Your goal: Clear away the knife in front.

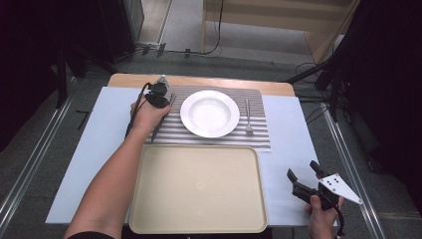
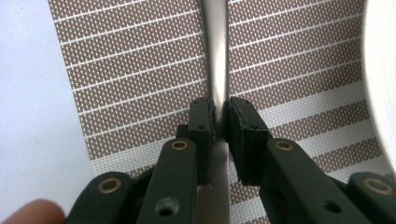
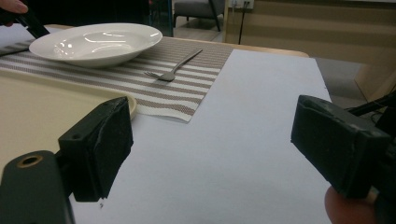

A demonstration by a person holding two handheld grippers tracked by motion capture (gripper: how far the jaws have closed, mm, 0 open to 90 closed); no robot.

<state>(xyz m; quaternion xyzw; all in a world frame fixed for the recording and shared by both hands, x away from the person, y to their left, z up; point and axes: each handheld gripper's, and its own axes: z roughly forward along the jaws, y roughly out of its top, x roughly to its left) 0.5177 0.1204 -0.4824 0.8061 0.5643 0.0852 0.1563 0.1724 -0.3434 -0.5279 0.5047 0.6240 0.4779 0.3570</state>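
While the left hand works at the placemat, each view reads as follows.

High view, left gripper [image 1: 160,95]: held over the left end of the striped placemat [image 1: 259,134], just left of the white plate [image 1: 209,113], with a knife [image 1: 158,130] lying under it.
High view, knife: the metal piece lies lengthwise on the placemat's left part, between the mat's edge and the plate.
High view, right gripper [image 1: 304,174]: held low at the right, over the pale blue table cover [image 1: 291,164], just beside the beige tray [image 1: 199,189]; its jaws are spread with nothing between them.
High view, fork [image 1: 247,117]: lies on the placemat to the right of the plate, well apart from both grippers.
Left gripper view, left gripper [image 2: 220,123]: jaws pressed in on the knife [image 2: 215,60], one pad on either side of the narrow metal strip.
Left gripper view, surroundings: placemat [image 2: 140,70] under the knife, plate's rim [image 2: 380,70] at the right edge.
Right gripper view, right gripper [image 3: 210,140]: jaws wide apart over the table cover [image 3: 243,140], empty.
Right gripper view, beyond: tray corner [image 3: 46,107], plate [image 3: 95,43] and fork [image 3: 173,67] on the placemat [image 3: 187,93].
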